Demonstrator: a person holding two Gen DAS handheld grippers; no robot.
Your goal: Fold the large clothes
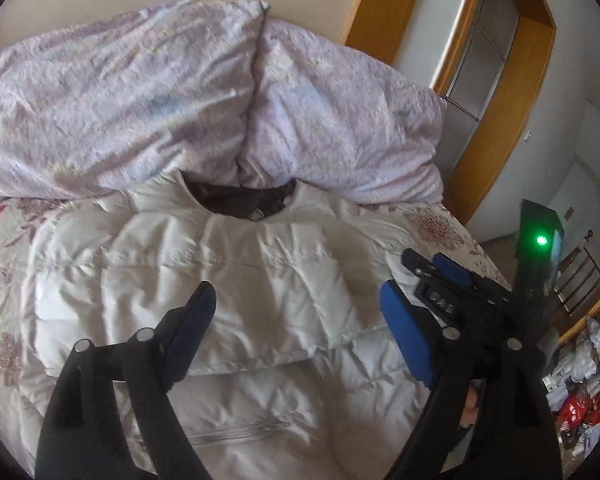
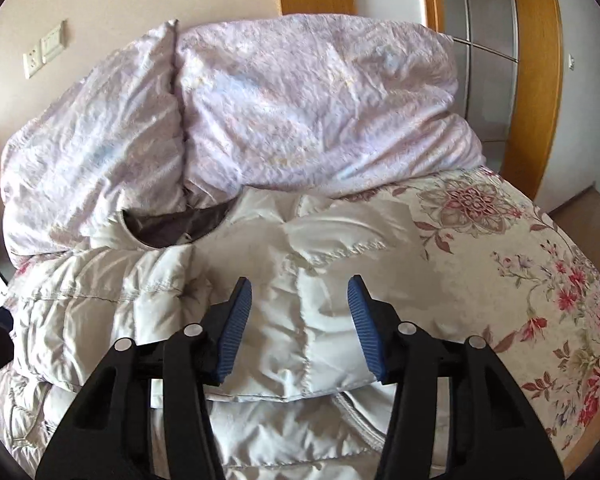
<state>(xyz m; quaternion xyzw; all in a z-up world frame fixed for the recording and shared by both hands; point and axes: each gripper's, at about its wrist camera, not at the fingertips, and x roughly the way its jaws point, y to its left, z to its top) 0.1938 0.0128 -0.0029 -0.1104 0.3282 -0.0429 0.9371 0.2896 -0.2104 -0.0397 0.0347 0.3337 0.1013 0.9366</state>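
Observation:
A white quilted puffer jacket (image 1: 260, 280) lies on the bed with its dark brown collar lining (image 1: 240, 200) toward the piled duvet. An upper layer is folded over the lower part, where a zip (image 1: 240, 430) shows. My left gripper (image 1: 298, 302) hovers over the jacket's middle, open, with nothing between its fingers. My right gripper (image 1: 426, 262) shows at the jacket's right edge in the left wrist view. In the right wrist view the right gripper (image 2: 298, 288) stands open above a folded fold of the jacket (image 2: 140, 300), and its blue pads (image 2: 238, 312) do not press the fabric.
A crumpled lilac duvet (image 1: 160, 92) is heaped behind the jacket. The floral bedsheet (image 2: 520, 260) lies bare to the right. A wooden door frame (image 1: 496, 128) stands beyond the bed's edge, wall sockets (image 2: 44, 54) are at the back left, and clutter (image 1: 580, 380) lies at the far right.

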